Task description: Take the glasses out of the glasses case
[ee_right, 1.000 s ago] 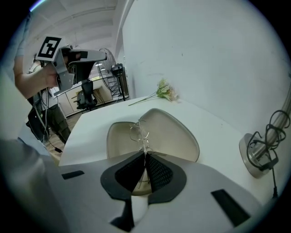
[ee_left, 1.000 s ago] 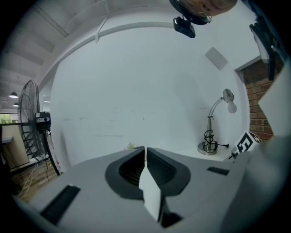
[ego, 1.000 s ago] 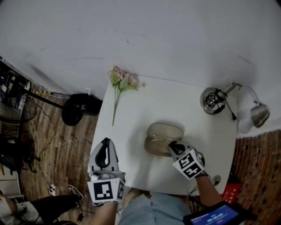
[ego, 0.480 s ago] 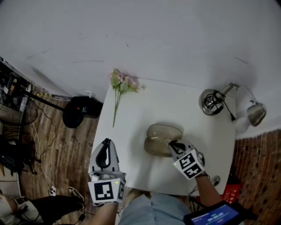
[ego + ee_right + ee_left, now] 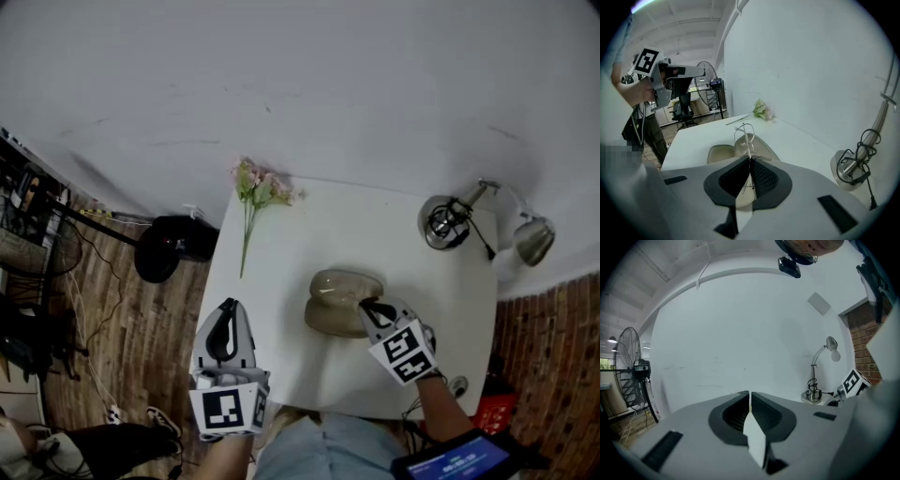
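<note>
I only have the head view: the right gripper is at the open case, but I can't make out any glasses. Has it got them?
Observer: Yes. The right gripper is shut on the thin wire frame of the glasses, as the right gripper view shows.
Operator: Are they out of the glasses case?
Observer: They stand up above the open glasses case; whether the lower end touches it I cannot tell.
Operator: And the other one?
Observer: The left gripper is shut, with nothing between its jaws.
</note>
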`<action>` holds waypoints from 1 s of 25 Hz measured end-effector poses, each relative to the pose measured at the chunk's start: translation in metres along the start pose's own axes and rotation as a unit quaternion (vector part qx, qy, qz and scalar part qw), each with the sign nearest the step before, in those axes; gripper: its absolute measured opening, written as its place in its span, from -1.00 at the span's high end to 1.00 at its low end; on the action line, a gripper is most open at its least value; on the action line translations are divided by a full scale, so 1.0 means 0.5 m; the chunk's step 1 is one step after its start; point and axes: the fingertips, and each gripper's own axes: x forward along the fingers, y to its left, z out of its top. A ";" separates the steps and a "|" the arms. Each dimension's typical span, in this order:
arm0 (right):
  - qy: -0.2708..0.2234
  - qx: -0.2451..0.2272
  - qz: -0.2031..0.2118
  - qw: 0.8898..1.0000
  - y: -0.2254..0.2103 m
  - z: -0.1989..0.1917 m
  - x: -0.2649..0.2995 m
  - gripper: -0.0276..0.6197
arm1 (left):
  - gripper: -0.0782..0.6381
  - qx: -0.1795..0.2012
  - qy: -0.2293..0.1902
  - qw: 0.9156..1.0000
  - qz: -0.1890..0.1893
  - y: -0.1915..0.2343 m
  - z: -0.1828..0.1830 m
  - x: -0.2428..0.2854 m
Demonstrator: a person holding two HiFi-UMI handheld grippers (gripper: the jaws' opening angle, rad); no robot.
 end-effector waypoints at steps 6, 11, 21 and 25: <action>-0.030 0.000 -0.017 0.999 -0.010 0.042 -0.029 0.82 | 0.73 0.002 -0.008 1.000 -0.003 -0.008 0.016 -0.006; -0.058 -0.002 -0.031 0.998 -0.016 0.083 -0.061 0.82 | 0.73 -0.005 -0.024 1.000 -0.016 -0.023 0.031 -0.013; -0.129 -0.007 -0.073 0.989 -0.043 0.183 -0.149 0.82 | 0.73 -0.003 -0.062 0.998 -0.030 -0.045 0.084 -0.023; -0.154 -0.009 -0.087 0.984 -0.052 0.222 -0.180 0.82 | 0.73 -0.003 -0.078 0.996 -0.034 -0.049 0.112 -0.022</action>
